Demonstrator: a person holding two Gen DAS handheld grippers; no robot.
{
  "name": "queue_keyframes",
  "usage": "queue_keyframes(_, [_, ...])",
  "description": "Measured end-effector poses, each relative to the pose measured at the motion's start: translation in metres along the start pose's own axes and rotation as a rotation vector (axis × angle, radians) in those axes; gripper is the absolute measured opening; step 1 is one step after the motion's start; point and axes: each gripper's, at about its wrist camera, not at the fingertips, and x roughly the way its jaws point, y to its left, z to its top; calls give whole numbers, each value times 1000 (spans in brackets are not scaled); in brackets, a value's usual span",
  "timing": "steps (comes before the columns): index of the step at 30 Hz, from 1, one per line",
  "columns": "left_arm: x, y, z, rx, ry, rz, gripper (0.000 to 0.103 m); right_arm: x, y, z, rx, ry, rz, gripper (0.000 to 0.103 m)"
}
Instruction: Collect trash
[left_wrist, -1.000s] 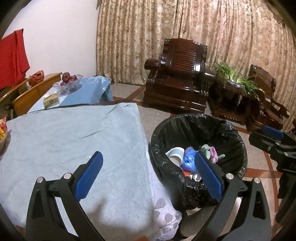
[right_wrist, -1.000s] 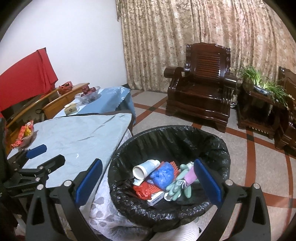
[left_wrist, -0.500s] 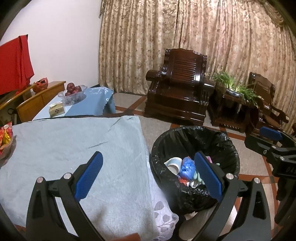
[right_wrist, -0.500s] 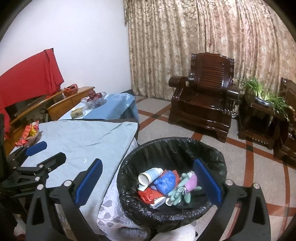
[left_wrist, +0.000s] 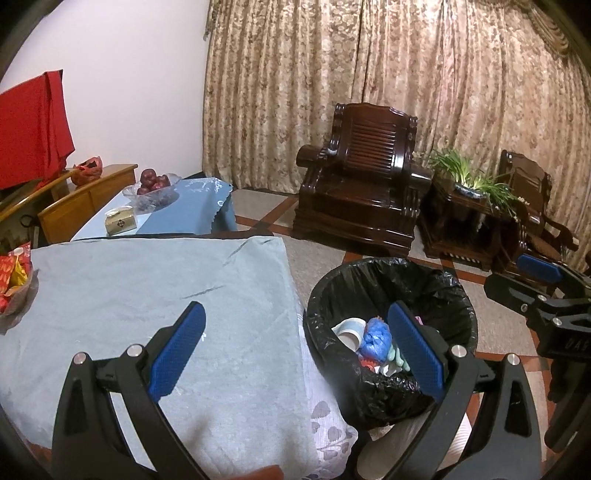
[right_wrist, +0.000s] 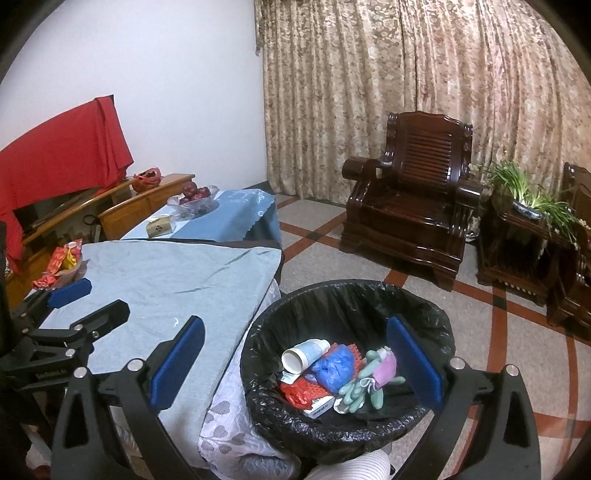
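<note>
A: Compared to a second ago both views sit higher, so the trash bin (right_wrist: 347, 373) looks smaller and further below.

B: Yep. Left claw (left_wrist: 295, 354) and right claw (right_wrist: 295, 363) both spread wide, holding nothing. Trash is inside the bin: white cup (right_wrist: 304, 354) lying on its side, mouth toward the tabletop (right_wrist: 166, 277), blue bag (right_wrist: 334, 365) beside it.

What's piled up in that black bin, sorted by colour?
In the bin:
White: 2, bottle, small box
Blue: 1, crumpled bag
Red: 1, wrapper
Green: 1, gloves
Pink: 1, mask
Total: 6
</note>
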Motion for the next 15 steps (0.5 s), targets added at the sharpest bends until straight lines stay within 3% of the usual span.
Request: queue_keyframes(15, [-3,2,1,6,-7,1,96,-1,3,0,-3,-1,5,97])
